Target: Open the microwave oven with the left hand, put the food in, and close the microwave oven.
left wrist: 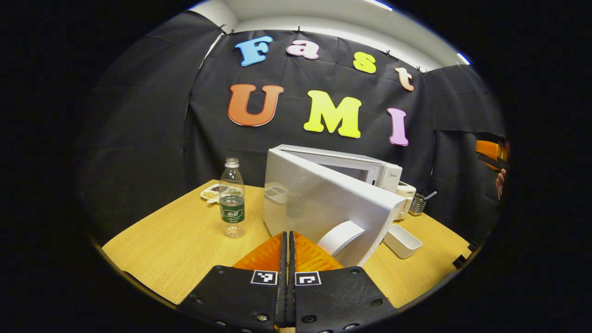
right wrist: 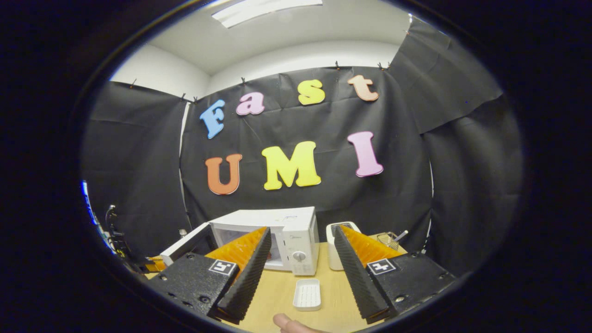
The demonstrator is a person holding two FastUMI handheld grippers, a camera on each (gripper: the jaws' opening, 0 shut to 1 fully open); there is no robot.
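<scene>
White microwave oven (left wrist: pixel 333 194), door ajar | left tongs (left wrist: pixel 287 240) closed; right tongs (right wrist: pixel 300 245) wide

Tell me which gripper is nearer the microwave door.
Left. The left gripper sits right at the open door; the right gripper hangs farther back over the table.

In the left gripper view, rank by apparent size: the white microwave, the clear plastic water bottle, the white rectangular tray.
1. White microwave oven, with its door swung open, by far largest.
2. Clear plastic water bottle with green label.
3. White rectangular tray, though its nearness to the camera makes 2 and 3 unsure.
</scene>
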